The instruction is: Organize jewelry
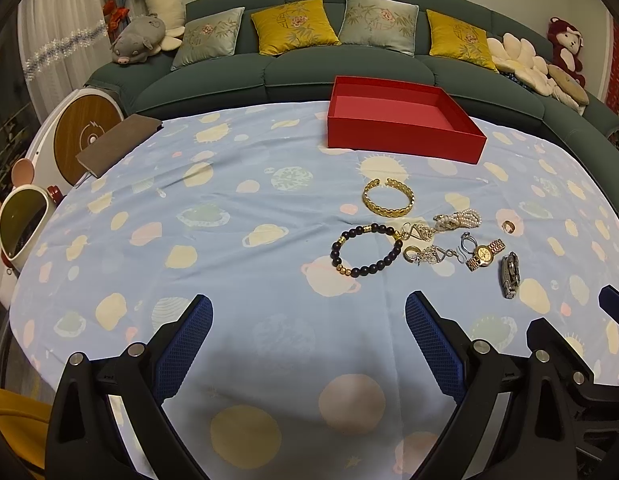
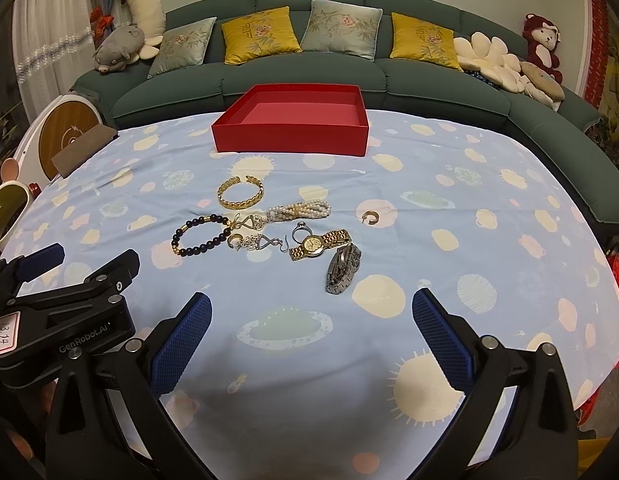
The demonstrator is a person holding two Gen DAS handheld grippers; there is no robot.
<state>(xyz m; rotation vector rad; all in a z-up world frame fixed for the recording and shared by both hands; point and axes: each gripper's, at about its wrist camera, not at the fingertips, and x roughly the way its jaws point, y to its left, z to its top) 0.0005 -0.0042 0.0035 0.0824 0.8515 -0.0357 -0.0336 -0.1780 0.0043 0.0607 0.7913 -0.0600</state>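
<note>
We hold both grippers low over the near edge of the table [image 2: 489, 208], the left gripper [image 1: 307, 344] and right gripper [image 2: 311, 340] each with fingers spread wide and holding nothing, side by side, ready to reach. The jewelry lies loose in a cluster ahead: a gold bangle [image 2: 240, 193], a dark bead bracelet [image 2: 201, 236], a pearl strand [image 2: 301, 210], a gold watch [image 2: 319, 244] and a silver watch [image 2: 343, 268]. The red box [image 2: 289, 136] sits open and empty just beyond, likely to receive them
</note>
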